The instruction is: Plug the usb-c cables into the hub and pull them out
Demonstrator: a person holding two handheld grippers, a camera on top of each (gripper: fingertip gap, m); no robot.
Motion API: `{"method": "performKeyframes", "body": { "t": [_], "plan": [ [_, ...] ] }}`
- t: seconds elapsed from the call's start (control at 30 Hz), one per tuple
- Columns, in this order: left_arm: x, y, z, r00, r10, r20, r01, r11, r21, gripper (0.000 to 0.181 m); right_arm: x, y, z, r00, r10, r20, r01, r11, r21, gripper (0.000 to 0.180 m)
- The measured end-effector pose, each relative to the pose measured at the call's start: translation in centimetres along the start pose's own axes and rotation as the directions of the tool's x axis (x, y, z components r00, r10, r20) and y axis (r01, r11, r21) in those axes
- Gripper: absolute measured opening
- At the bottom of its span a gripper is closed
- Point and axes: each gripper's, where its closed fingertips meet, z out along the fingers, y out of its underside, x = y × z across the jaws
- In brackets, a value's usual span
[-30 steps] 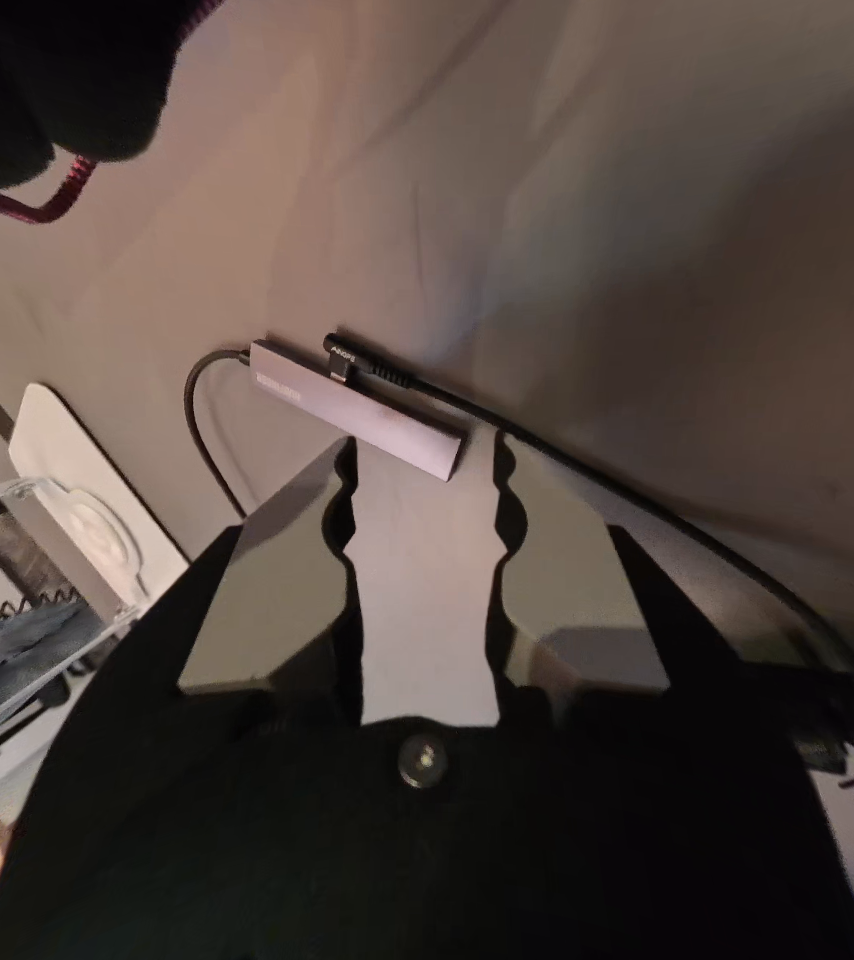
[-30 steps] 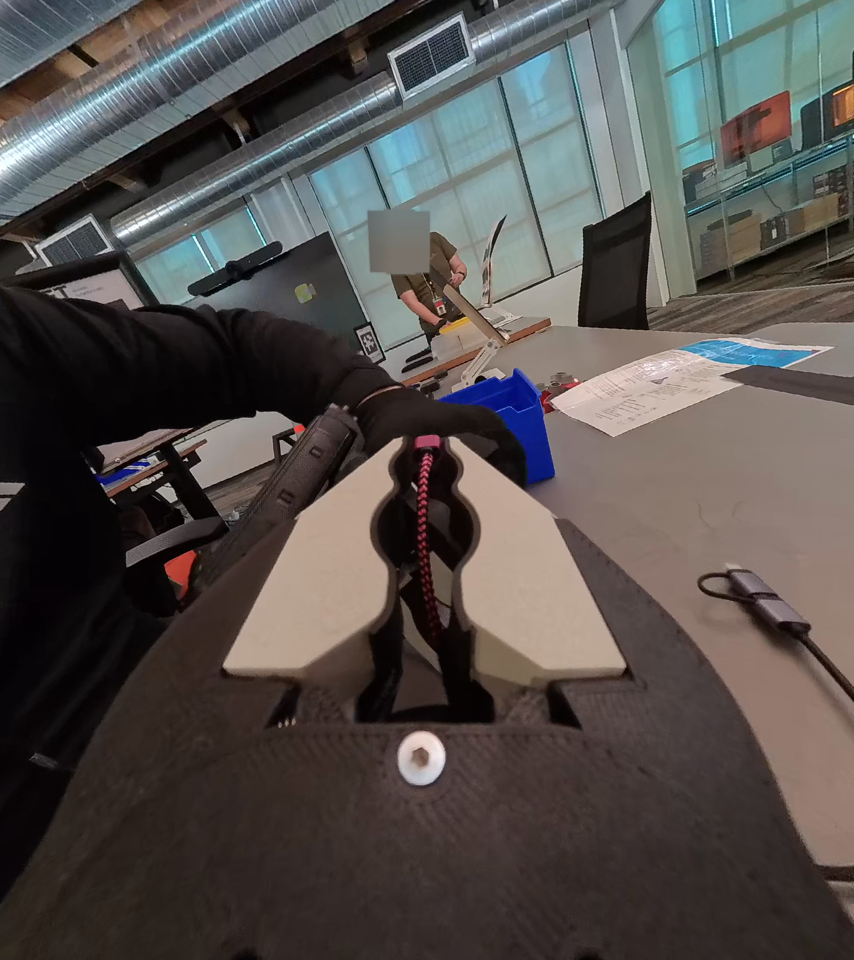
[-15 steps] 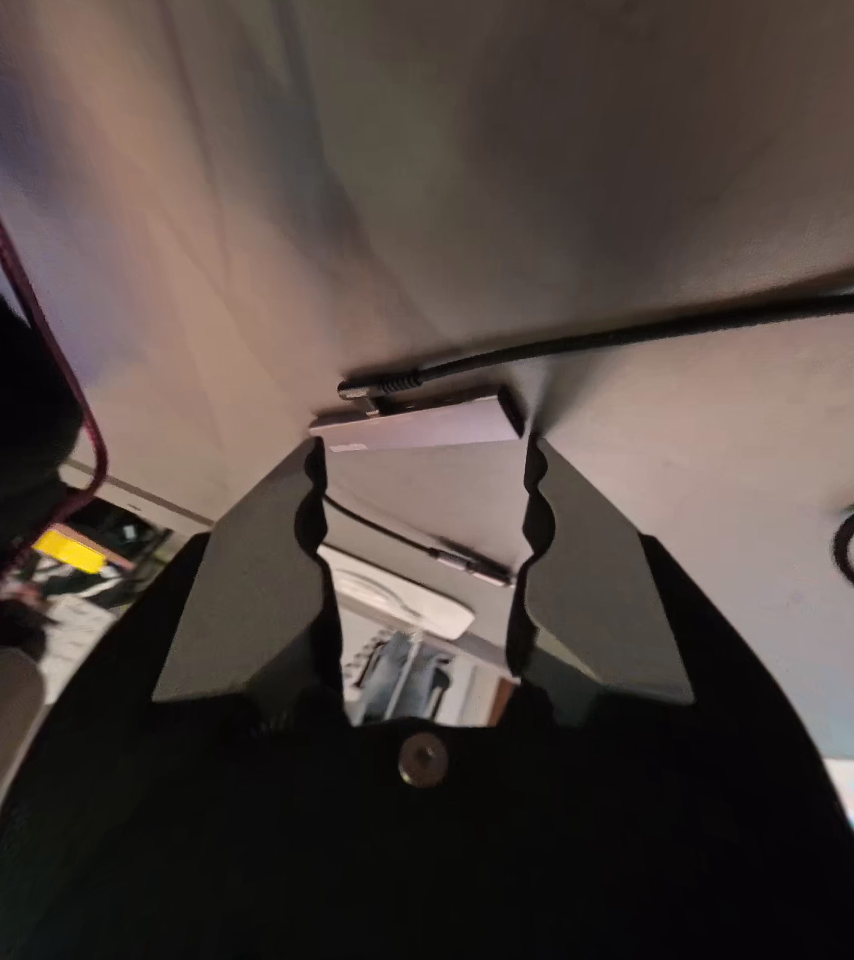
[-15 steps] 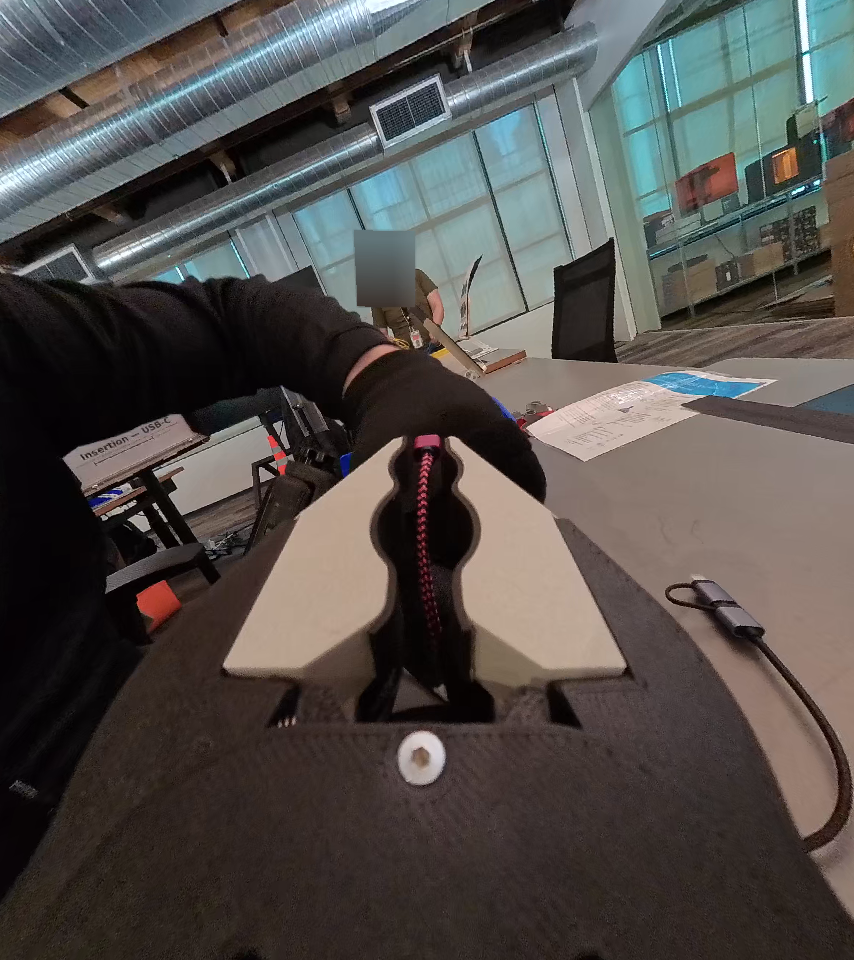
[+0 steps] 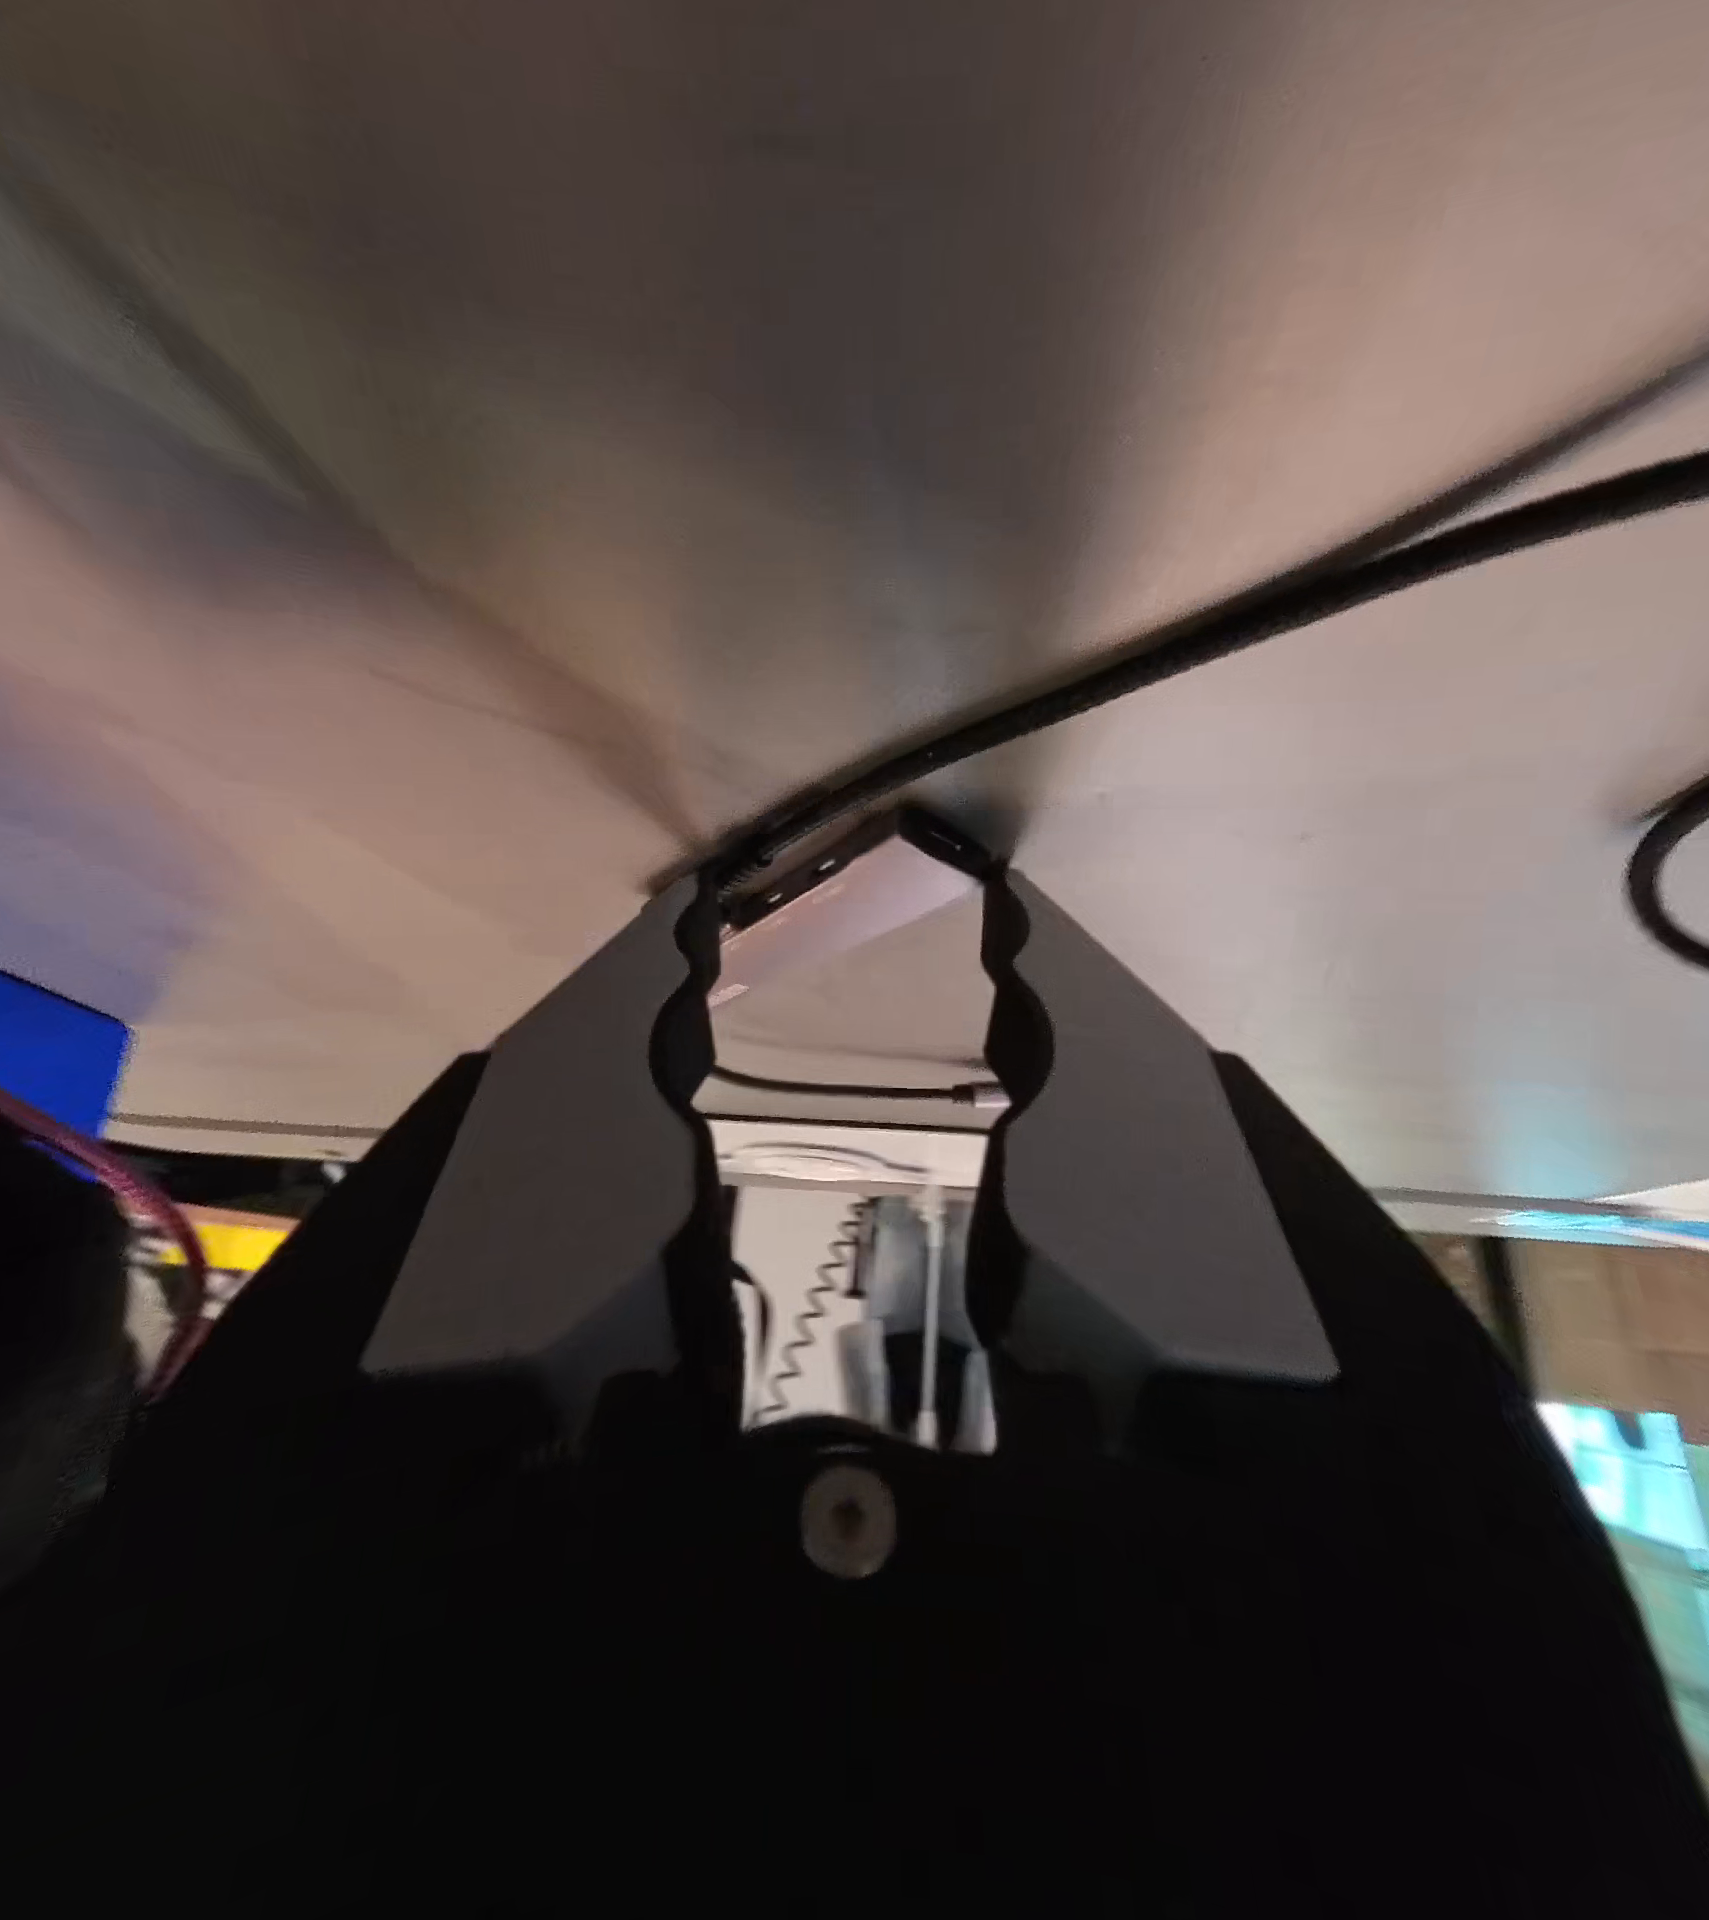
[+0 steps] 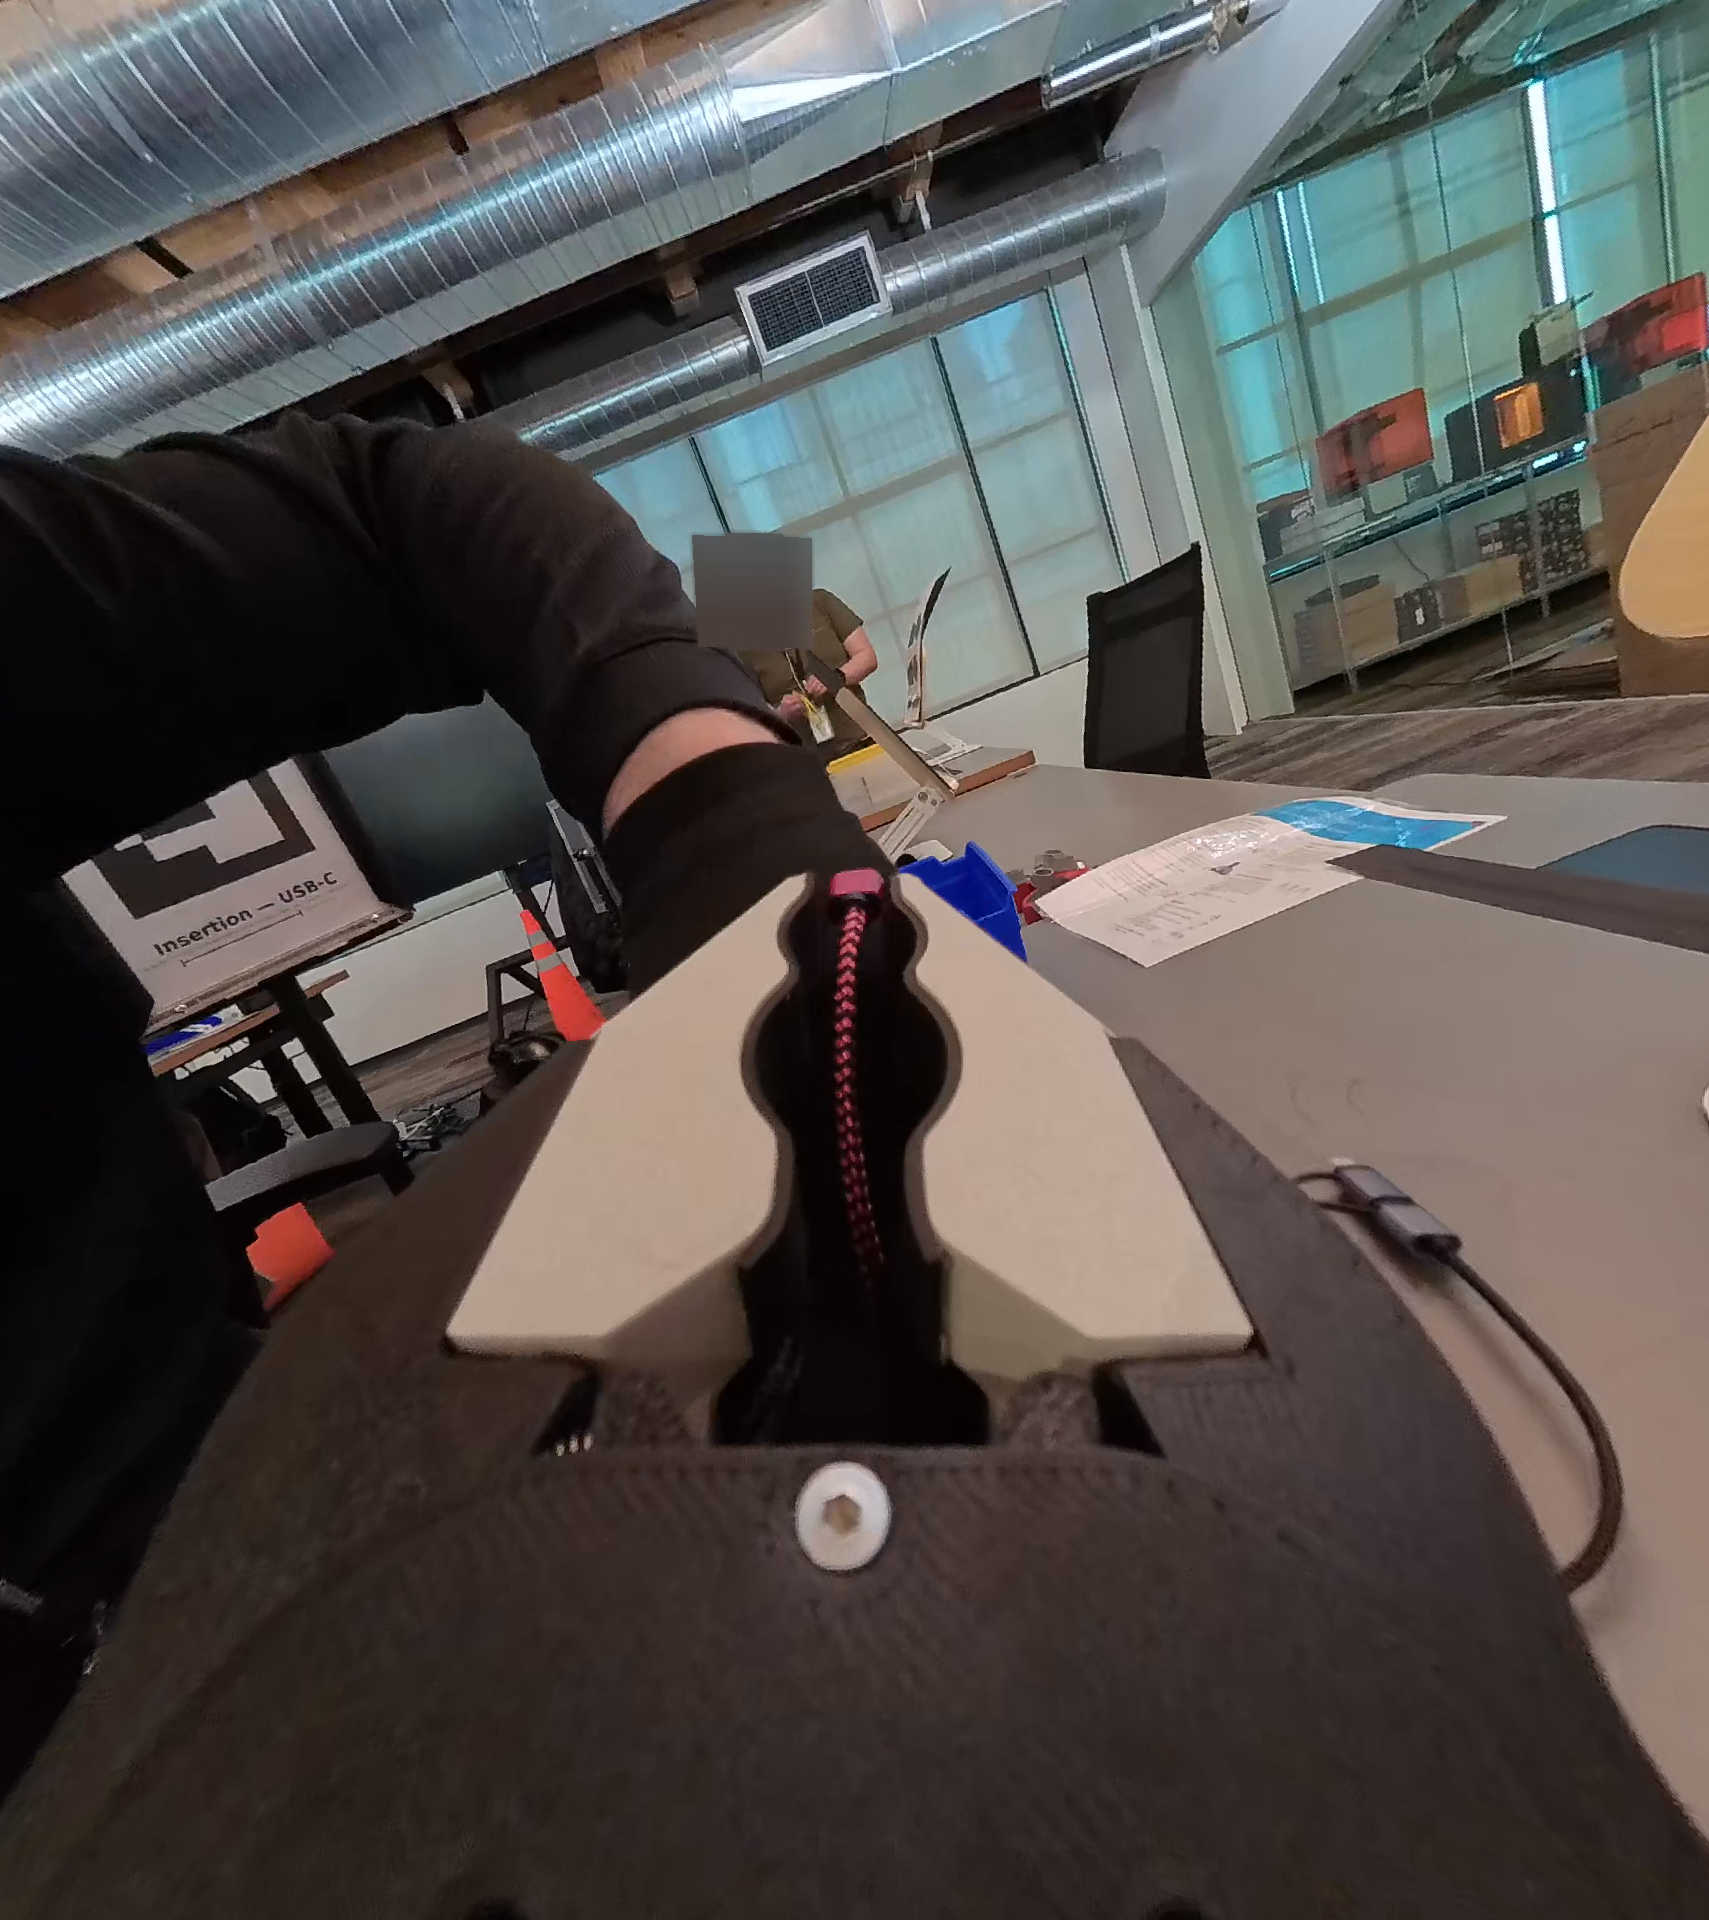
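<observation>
**Meanwhile: hub between spread fingers, pink cable pinched**

Meanwhile the left gripper (image 5: 845, 883) has its fingers spread, one tip at each end of the hub (image 5: 834, 899), which lies on the grey table (image 5: 829, 364). Whether the tips press on the hub cannot be told; the view is blurred and tilted. A black cable (image 5: 1245, 644) runs from the hub's far edge, where its plug seems to sit in a port, away toward the right. Nearer than the hub, a thin dark lead (image 5: 829, 1081) with a silver tip crosses the gap between the fingers. A loop of black cord (image 5: 1681, 894) lies right of the hub. Left of it, a blue bin (image 5: 8, 1039) sits at the table edge.

The right gripper (image 6: 855, 894) is closed tight on the pink cable (image 6: 855, 1060), whose plug (image 6: 855, 885) pokes out at the fingertips, held up off the table. Directly beyond it, a person's gloved hand (image 6: 725, 842) and black sleeve (image 6: 258, 644) block the view of the hub. Right of the gripper, a small grey adapter (image 6: 1390, 1210) with a black cord lies on the table, and farther off lie a printed sheet (image 6: 1234, 862) and a dark mat (image 6: 1608, 894). Another person (image 6: 824, 655) stands at a far desk.
</observation>
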Motion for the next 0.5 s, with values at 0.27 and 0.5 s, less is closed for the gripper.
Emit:
{"method": "performKeyframes", "body": {
  "t": [0.27, 0.5],
  "plan": [
    [2.8, 1.0, 0.8, 0.769, -0.580, -0.270, 0.606, 0.795, 0.019, 0.022, 0.0, -0.5, -0.4, 1.000, -0.025, -0.019, 0.025, 1.000, 0.006, 0.008],
    [5.1, 1.4, 1.2, 0.216, -0.831, -0.512, 0.947, 0.306, -0.097, 0.022, 0.6, 0.1, -0.3, 0.999, -0.021, -0.036, 0.020, 1.000, -0.016, 0.008]
  ]
}}
